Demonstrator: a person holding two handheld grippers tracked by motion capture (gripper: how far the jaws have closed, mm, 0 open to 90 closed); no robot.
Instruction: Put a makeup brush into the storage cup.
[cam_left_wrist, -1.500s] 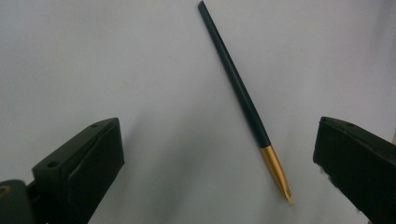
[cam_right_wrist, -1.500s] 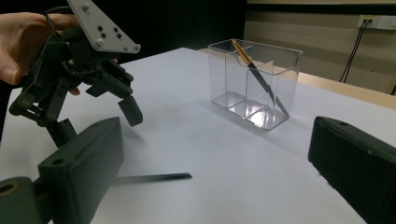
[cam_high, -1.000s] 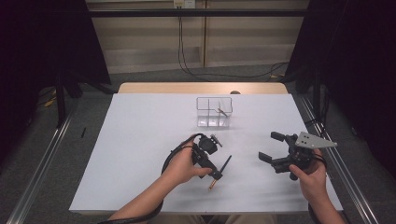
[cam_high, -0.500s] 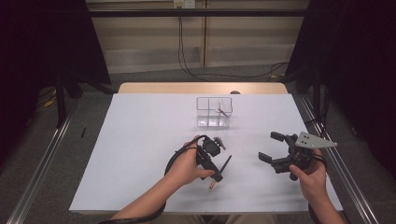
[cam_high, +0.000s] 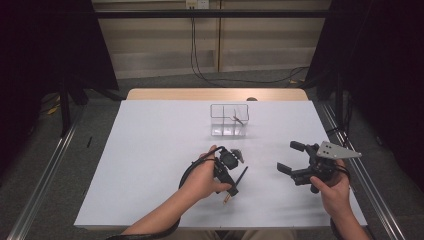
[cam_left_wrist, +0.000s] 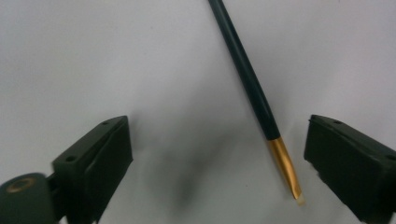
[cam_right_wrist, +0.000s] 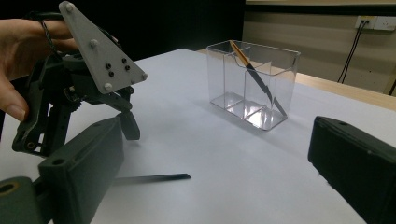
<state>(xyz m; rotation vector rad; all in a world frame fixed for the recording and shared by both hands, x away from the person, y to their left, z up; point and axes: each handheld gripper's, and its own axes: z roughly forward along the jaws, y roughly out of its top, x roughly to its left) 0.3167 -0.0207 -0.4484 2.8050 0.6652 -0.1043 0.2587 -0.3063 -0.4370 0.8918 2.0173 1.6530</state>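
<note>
Left gripper (cam_high: 231, 186) points down at the white table sheet (cam_high: 150, 150), jaws wide apart and just closing a little; the dark brush (cam_left_wrist: 254, 91) lies flat between them, untouched. The left gripper view shows its gold ferrule nearer one jaw; the high view gives just a thin dark line beside the hand. Right gripper (cam_high: 291, 159) is held well apart, jaws wide, holding nothing. The right gripper view shows a second brush leaning in the clear divided box (cam_right_wrist: 254, 84). Open sheet surrounds the brush; the near table edge is close.
</note>
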